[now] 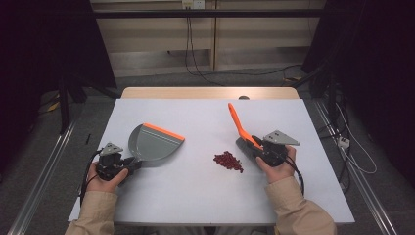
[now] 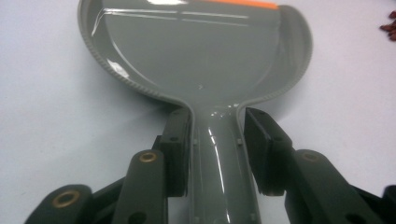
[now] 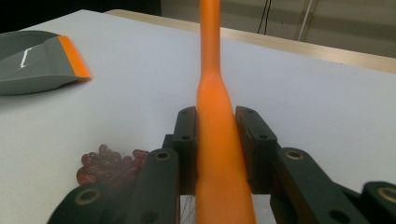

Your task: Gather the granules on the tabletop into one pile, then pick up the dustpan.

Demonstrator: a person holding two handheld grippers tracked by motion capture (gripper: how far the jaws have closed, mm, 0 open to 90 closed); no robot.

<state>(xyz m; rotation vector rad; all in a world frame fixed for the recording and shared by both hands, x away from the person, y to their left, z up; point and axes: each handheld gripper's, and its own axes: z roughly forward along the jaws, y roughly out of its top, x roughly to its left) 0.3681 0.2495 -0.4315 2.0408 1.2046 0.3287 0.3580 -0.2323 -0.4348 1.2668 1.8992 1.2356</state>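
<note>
From the high view, the person works at a white table [image 1: 205,196] with a small pile of red beans [image 1: 228,161] lying between the hands. The left gripper [image 1: 131,164] sits at the handle of a grey dustpan [image 1: 152,143], whose orange lip faces right, toward the beans, probably so they can be swept in. The right gripper [image 1: 254,144] holds a brush [image 1: 240,125] by its orange handle, which slants up and away over the table; the brush's grey head is just right of the beans, ready to push them left. The head itself is mostly hidden behind the gripper and hand, so its bristles cannot be made out.

In the left gripper view, the dustpan [image 2: 196,51] lies flat on the table with its handle running between the jaws. The left pad looks pressed against the handle's side, the right pad at or just off the other edge, so the grip seems only lightly made. A few beans [image 2: 390,30] are cut off at the right edge.

In the right gripper view, the jaws are clamped firmly on the orange handle [image 3: 215,140], pads flat against both sides. The beans [image 3: 109,164] lie low left, partly hidden behind the jaw, and the dustpan [image 3: 37,60] is farther off at left, cut off by the frame.
</note>
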